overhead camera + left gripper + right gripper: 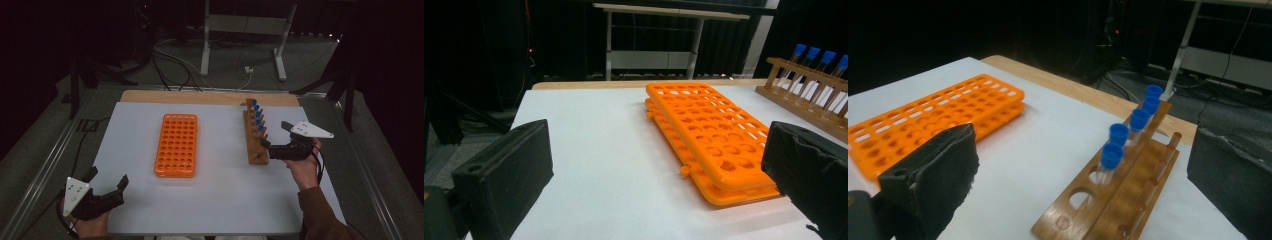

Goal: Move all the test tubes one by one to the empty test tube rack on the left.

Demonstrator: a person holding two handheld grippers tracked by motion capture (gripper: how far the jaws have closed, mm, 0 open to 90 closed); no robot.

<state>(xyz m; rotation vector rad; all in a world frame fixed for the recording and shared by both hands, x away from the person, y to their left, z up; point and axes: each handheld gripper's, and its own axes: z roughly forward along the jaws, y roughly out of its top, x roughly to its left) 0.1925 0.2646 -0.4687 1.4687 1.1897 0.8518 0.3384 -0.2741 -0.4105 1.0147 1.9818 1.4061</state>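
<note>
High view: no readable writing shows on the orange rack (176, 145), the wooden rack (256, 133) or the blue-capped tubes (258, 114) standing in it. The right gripper (274, 136), held in the person's right hand (305, 167) with the forearm coming up from the table's near right edge, sits at the near end of the wooden rack with its jaws spread wide, one jaw at the rack's near end; whether it touches cannot be told. The left gripper (107, 179) rests at the near left corner of the white table (220, 190), jaws wide and holding nothing, pointing towards the orange rack, which lies flat near the table's middle, well apart from the wooden rack on the right.
</note>
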